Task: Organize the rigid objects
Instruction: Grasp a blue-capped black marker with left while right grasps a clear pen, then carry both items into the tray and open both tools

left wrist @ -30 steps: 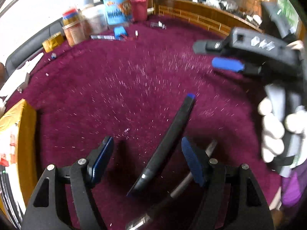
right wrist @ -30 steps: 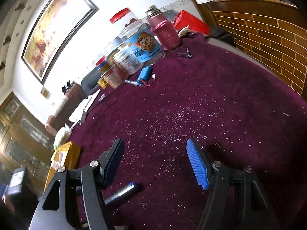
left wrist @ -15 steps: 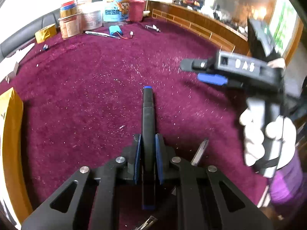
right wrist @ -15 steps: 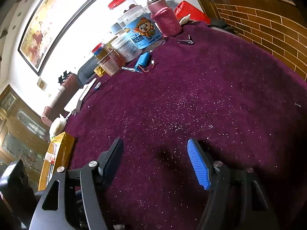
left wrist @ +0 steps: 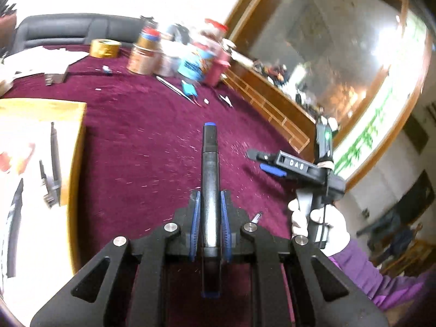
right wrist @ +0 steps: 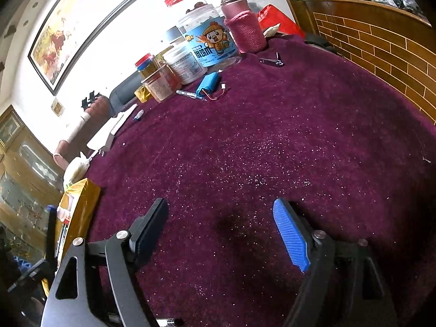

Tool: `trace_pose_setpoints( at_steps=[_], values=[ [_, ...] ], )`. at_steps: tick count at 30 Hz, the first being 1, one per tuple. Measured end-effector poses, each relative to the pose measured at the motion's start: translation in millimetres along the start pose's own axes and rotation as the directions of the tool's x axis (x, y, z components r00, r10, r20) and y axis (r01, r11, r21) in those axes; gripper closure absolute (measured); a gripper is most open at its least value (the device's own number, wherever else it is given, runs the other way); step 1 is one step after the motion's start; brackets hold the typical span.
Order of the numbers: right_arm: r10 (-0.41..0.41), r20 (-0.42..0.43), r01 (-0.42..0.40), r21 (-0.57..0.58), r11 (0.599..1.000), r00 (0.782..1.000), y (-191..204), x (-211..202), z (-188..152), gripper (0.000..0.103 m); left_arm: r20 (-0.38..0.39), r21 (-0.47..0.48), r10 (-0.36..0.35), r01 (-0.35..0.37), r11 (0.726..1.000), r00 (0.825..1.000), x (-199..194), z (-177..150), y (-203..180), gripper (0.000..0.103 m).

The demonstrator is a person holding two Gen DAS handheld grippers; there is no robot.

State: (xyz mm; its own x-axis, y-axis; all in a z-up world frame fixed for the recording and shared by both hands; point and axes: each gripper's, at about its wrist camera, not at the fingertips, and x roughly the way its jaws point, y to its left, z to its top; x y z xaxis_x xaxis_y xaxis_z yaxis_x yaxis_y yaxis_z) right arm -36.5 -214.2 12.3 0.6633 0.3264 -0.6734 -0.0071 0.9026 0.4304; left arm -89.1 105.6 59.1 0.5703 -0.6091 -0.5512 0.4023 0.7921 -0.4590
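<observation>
My left gripper [left wrist: 209,201] is shut on a black pen-like tool with a blue tip [left wrist: 209,158], held above the purple cloth [left wrist: 152,147] and pointing forward. A yellow box [left wrist: 73,125] with white lining holds several dark tools [left wrist: 53,163] at the left. A silver tool [left wrist: 256,217] lies on the cloth just right of my left gripper. My right gripper [right wrist: 220,231] is open and empty above the cloth [right wrist: 272,136]. It shows in the left wrist view [left wrist: 268,160], to the right of the pen. The yellow box [right wrist: 79,201] is at the right wrist view's left edge.
Jars and tubs [right wrist: 204,46], a pink-sleeved bottle [right wrist: 244,27], a blue battery pack [right wrist: 208,83], a pen [right wrist: 188,94] and nail clippers [right wrist: 271,61] stand at the far side. A gold tape roll [left wrist: 105,47] and papers [left wrist: 41,62] lie far left. A brick-pattern wooden rail [right wrist: 381,51] borders the right.
My left gripper closed on the black pen, lifted it off the cloth and swung left toward the yellow box. The right gripper stayed open and hardly moved.
</observation>
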Motion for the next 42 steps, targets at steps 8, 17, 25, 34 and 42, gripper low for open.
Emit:
trace_pose_setpoints(
  at_steps=[8,17,25,34,42],
  values=[
    [0.107,-0.255,-0.195,-0.353,0.915,0.961,91,0,-46,0.028,0.106,-0.113,0.035,-0.023,0.993,0.994,-67,-13,41,0.091],
    [0.029,-0.385,-0.296,-0.658,0.692,0.922,152,-5,-104,0.028,0.189,-0.162,0.092,-0.061,0.985,0.978,-111,-17,68,0.091],
    [-0.048,-0.369,-0.239,-0.692,0.682,0.928,150,14,-97,0.091,0.194,-0.228,0.146,-0.101,0.969,0.970,-120,-23,95,0.091],
    [-0.030,-0.332,-0.197,-0.629,0.752,0.943,142,10,-93,0.091,0.200,-0.259,0.197,-0.143,0.955,0.960,-137,-32,110,0.091],
    [0.104,-0.368,-0.275,-0.453,0.848,0.924,129,9,-84,0.092,0.167,-0.372,0.339,-0.259,0.891,0.926,-164,-50,148,0.091]
  ],
)
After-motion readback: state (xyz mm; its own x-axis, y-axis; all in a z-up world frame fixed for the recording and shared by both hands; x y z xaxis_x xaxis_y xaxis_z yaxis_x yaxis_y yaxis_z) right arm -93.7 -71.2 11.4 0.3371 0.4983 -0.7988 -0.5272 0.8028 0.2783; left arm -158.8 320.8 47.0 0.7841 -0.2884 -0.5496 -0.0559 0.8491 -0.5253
